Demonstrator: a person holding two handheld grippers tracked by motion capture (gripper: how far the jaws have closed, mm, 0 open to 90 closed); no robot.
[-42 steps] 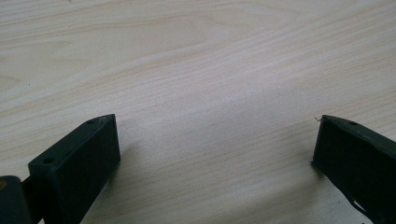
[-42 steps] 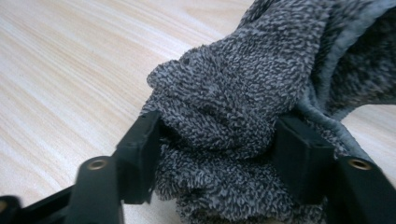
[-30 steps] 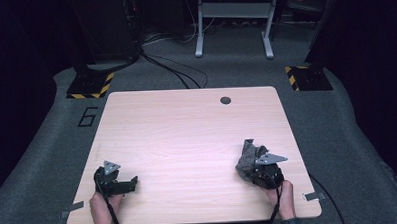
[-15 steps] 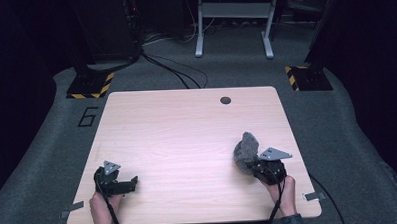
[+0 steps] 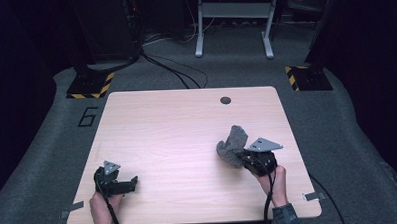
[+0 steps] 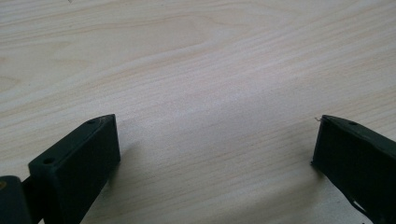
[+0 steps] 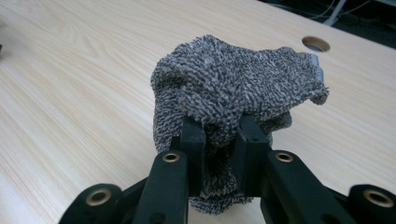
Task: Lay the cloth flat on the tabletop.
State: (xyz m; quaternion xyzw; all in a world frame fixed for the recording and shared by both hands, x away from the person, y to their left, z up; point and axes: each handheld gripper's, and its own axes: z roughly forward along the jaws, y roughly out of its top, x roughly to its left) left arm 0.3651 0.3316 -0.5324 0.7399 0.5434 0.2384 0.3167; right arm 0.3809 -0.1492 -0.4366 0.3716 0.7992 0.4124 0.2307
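Observation:
A crumpled grey terry cloth (image 5: 233,142) hangs at the right of the wooden table (image 5: 177,127), and my right gripper (image 5: 241,159) is shut on it. In the right gripper view the two jaws pinch a fold of the cloth (image 7: 233,88), which bunches up above the right gripper (image 7: 219,136). These jaws have just been closing with the cloth between them. My left gripper (image 5: 127,182) rests near the front left edge. Its jaws stand wide open in the left gripper view, with bare wood between them at the left gripper (image 6: 215,128).
A round cable hole (image 5: 225,100) sits near the table's far edge. Bases with yellow and black stripes (image 5: 89,86) stand on the grey floor at both far corners. Cables (image 5: 170,68) and a metal frame (image 5: 233,20) lie beyond.
My right gripper has risen with the cloth, which now hangs higher and more bunched. The left gripper has stayed in place.

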